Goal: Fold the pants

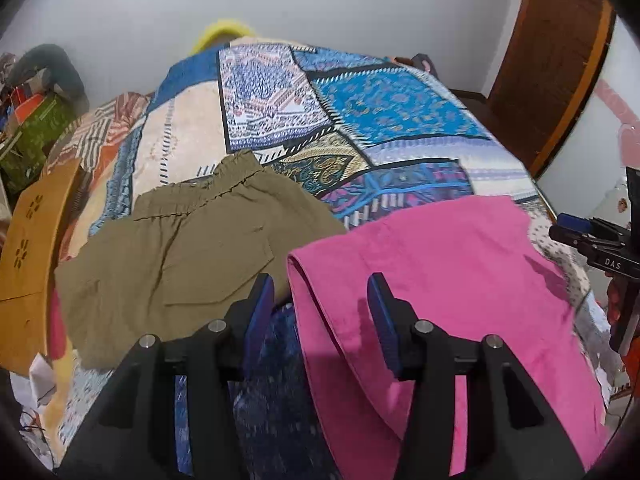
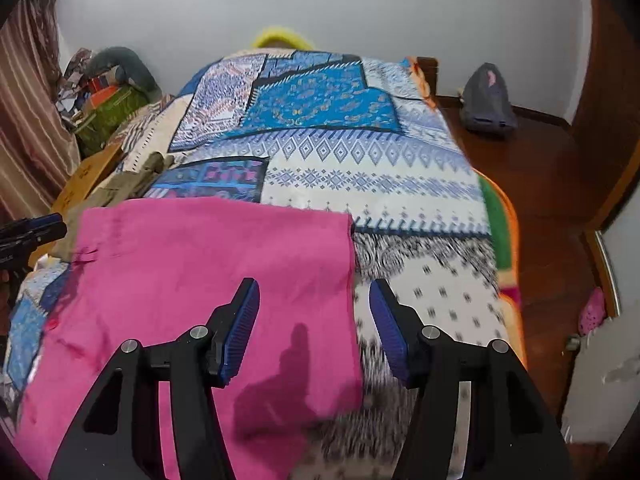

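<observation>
Pink pants lie folded flat on the patchwork bedspread, near its front edge. They also show in the right wrist view. My left gripper is open and empty, above the pants' left folded edge. My right gripper is open and empty, above the pants' right edge; its body shows at the far right of the left wrist view. Olive-green pants with an elastic waistband lie folded to the left of the pink ones.
A wooden board stands at the bed's left edge, with a green box and clutter behind it. Wooden floor runs right of the bed, with a grey bag by the wall. A brown door is at right.
</observation>
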A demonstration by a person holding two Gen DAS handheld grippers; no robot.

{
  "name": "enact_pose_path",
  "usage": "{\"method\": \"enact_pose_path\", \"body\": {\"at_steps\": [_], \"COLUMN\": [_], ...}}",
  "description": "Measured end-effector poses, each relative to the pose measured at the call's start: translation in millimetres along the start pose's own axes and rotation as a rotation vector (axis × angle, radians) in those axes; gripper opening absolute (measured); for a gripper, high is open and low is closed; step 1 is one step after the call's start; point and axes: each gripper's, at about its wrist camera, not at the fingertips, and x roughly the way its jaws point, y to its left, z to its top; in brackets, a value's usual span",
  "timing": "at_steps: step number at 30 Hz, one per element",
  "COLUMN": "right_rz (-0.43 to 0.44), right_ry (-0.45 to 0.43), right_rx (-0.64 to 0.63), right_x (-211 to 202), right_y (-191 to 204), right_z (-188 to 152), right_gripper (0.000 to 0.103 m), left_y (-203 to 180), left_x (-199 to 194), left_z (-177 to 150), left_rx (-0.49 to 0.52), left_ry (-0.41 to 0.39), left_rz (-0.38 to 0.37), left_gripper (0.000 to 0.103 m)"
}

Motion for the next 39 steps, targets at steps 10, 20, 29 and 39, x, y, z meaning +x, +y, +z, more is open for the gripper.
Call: {"method": "enact_pose_path", "body": {"at_steps": [10,20,29,39], "right_rz": [0.020,0.026,0.081,0.112], "right_ry": [0.061,-0.055,-0.172,-0.271], "right_rx": [0.013,-0.064,0.004,0.012], "right_x": [67,40,-45,-145], "right_y": [-19,10,7,21], "right_z": [15,2,14,-9], "right_gripper": [0.056,0.005,0.005,0.005], "left_y": [8,-12,-26,-59], "left_x": [57,38,-45,-145], "left_z": [2,3,7,-24], "left_rx": [-0.060,0.001,0.039,0.113], "left_ry": [0.052,0.018,-0.128,-0.215], "left_rz": [-0.087,0.012,-0.003,-0.028], "left_gripper": [0.049,0.010,0.009,0.009]}}
